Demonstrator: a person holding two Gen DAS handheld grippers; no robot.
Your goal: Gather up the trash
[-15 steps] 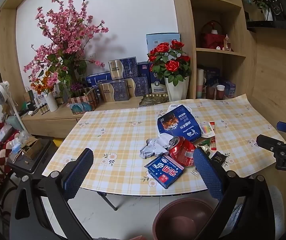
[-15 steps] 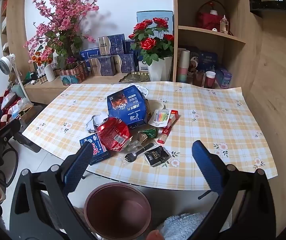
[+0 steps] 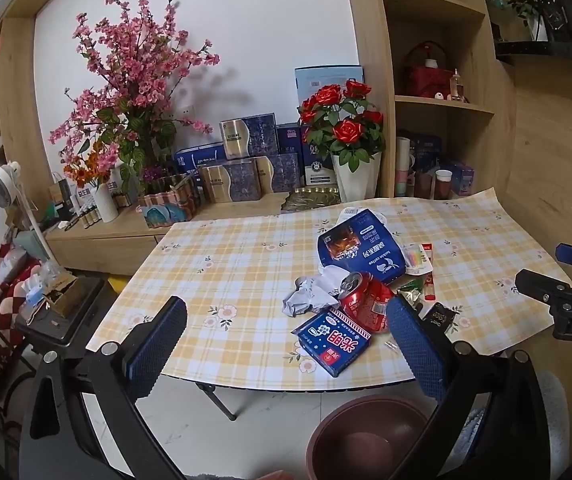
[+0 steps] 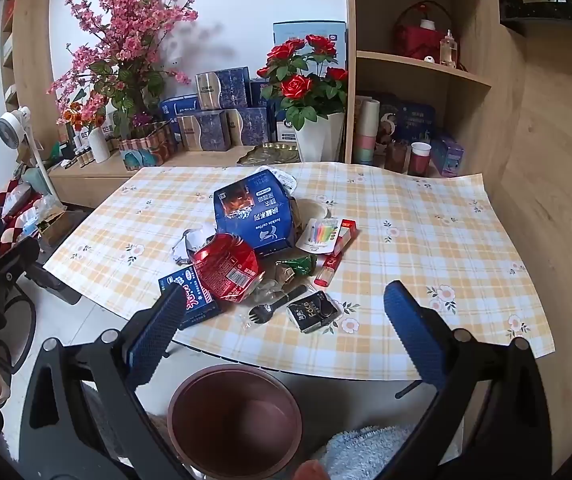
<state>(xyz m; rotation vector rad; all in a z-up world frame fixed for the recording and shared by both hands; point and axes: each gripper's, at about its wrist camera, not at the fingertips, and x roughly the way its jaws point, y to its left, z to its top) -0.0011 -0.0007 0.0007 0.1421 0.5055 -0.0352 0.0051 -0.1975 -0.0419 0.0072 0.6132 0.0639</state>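
A heap of trash lies on the checked tablecloth [image 4: 425, 240]: a crushed red can [image 4: 228, 266] [image 3: 365, 298], a big blue coffee box [image 4: 254, 212] [image 3: 359, 246], a small blue carton [image 3: 333, 340] [image 4: 192, 300], crumpled white paper [image 3: 309, 290], a black plastic spoon [image 4: 274, 306], a black packet [image 4: 313, 312] and a red tube [image 4: 335, 252]. A dark red bin [image 4: 236, 420] [image 3: 365, 440] stands on the floor below the table's near edge. My left gripper [image 3: 286, 344] and my right gripper [image 4: 282, 328] both hover open before the table, nothing between their fingers.
Behind the table a low wooden counter [image 3: 126, 224] carries blue gift boxes, a pink blossom arrangement [image 3: 134, 92] and red roses in a white vase [image 4: 317, 136]. Wooden shelves [image 4: 417, 64] rise at the right. A small fan [image 3: 2, 184] stands at the left.
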